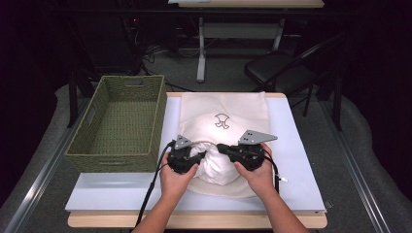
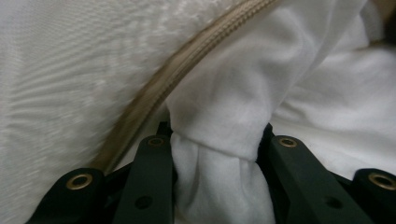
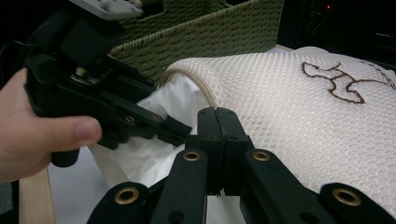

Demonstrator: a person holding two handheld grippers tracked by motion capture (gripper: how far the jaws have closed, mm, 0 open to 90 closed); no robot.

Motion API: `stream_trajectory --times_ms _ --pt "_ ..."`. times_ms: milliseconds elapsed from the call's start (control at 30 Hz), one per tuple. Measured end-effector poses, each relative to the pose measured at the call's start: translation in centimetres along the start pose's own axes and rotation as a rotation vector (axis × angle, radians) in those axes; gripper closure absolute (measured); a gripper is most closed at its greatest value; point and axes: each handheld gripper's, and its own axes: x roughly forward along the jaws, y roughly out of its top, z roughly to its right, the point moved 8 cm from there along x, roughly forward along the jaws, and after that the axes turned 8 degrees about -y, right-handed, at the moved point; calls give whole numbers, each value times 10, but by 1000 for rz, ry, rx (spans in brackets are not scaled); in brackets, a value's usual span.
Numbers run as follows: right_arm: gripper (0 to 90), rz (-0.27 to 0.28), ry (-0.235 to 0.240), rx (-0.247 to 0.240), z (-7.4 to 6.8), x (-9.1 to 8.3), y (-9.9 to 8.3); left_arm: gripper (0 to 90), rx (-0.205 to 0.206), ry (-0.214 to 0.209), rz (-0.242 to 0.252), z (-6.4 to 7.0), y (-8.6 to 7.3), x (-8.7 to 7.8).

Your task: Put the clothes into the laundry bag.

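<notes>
A cream mesh bag [image 1: 228,114] with a brown emblem [image 3: 334,81] lies on the white mat, its zipped mouth towards the person. A bunched white cloth [image 1: 218,167] sticks out of that mouth. My left gripper [image 1: 192,158] is shut on a fold of the white cloth [image 2: 219,140], right beside the bag's tan zipper [image 2: 154,93]. My right gripper [image 3: 218,114] is shut on the zipper edge of the mesh bag [image 3: 289,107], holding the mouth up. The left gripper [image 3: 180,133] reaches in under that lifted edge, among the white cloth [image 3: 173,102].
A green woven basket [image 1: 119,124] stands at the mat's left, close to the left hand. The white mat [image 1: 296,160] covers a wooden table. A black folding chair [image 1: 286,68] and another table's legs stand beyond the far edge.
</notes>
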Motion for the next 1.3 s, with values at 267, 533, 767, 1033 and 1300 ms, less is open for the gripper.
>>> stream_trajectory --times_ms 267,533,767,1033,1300 --pt "900 -78 -7 -46 -6 15 -17 541 16 51 15 -15 -12 16" --pt "900 -94 -6 -14 2 18 -25 467 61 103 -25 -14 -9 8" --pt "900 -86 -6 -11 5 17 -25 353 41 66 -69 -7 -9 -13" --pt "900 -85 -7 -6 5 17 -25 227 55 21 -59 17 -13 -41" --pt "900 -85 3 4 5 16 -24 199 53 -20 -87 37 -24 -34"
